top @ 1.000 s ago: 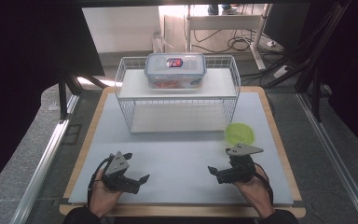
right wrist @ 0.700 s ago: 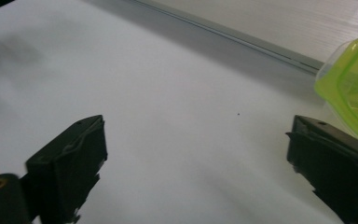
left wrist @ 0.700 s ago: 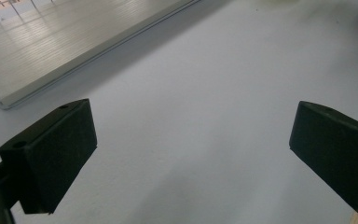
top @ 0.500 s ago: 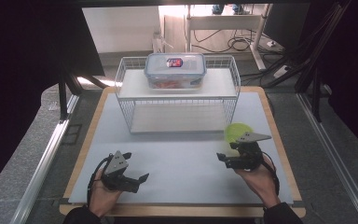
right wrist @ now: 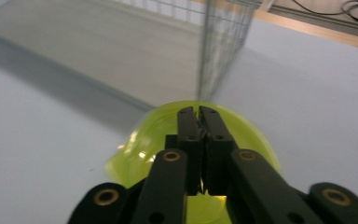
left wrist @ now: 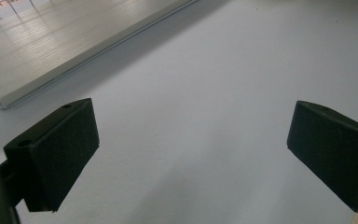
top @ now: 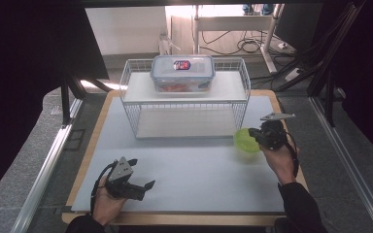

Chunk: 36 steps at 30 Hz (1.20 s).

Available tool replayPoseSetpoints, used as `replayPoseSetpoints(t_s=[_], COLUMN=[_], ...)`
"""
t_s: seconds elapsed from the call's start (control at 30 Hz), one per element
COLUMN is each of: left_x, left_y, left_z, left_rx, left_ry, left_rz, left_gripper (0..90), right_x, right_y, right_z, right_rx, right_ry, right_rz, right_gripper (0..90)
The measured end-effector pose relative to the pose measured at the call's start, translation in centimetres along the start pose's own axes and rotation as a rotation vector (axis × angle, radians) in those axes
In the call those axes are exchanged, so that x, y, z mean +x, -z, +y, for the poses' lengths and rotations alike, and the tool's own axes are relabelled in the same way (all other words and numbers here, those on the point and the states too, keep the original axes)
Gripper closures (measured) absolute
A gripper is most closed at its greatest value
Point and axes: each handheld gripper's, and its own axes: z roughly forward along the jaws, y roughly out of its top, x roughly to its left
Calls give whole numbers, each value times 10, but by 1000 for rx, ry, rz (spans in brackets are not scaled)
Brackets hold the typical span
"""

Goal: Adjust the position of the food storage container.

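1. gripping the rim of the green bowl (right wrist: 135, 158), the right gripper (right wrist: 197, 114) has its jaws pinched together; they have just been closing, and in the right gripper view a sliver of green rim seems to sit between the pads, though i cannot see the contact itself
2. doing this step well likely means keeping that pinch firm and the bowl level, since a thin rim can slip or tip when carried from one edge
3. resting low near the front edge of the table (top: 199, 165), the left gripper (top: 141, 187) stands wide open with nothing between its jaws, only bare white surface beneath
4. in the high view the green bowl (top: 245, 141) sits at the right gripper's (top: 258, 137) tip, just beside the front right corner of the wire rack (top: 184, 104)
5. a likely risk is knocking that corner, so the bowl wants steering clear of the mesh
6. on top of the rack sits a lidded clear container (top: 182, 73), well apart from both hands
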Motion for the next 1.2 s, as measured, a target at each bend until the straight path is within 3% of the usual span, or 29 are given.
replayPoseSetpoints(t_s=[0.07, 0.27, 0.5, 0.77, 1.2], left_x=[0, 1, 1, 0, -1], left_y=[0, -1, -2, -3, -5], left_z=[0, -1, -1, -1, -1], left_rx=[2, 7, 13, 17, 34], left_ry=[1, 9, 15, 11, 2], left_rz=[-2, -4, -16, -23, -31], left_gripper=[20, 24, 28, 29, 31], right_x=[-14, -39, -55, -45, 5], right_y=[-5, -19, -31, -31, -35], right_z=[2, -1, -18, -24, -24], right_rx=[-1, 13, 42, 67, 71], right_ry=[-27, -53, -91, -91, -38], right_rz=[-29, -108, -125, -95, 7], right_gripper=[900, 900, 900, 900, 898])
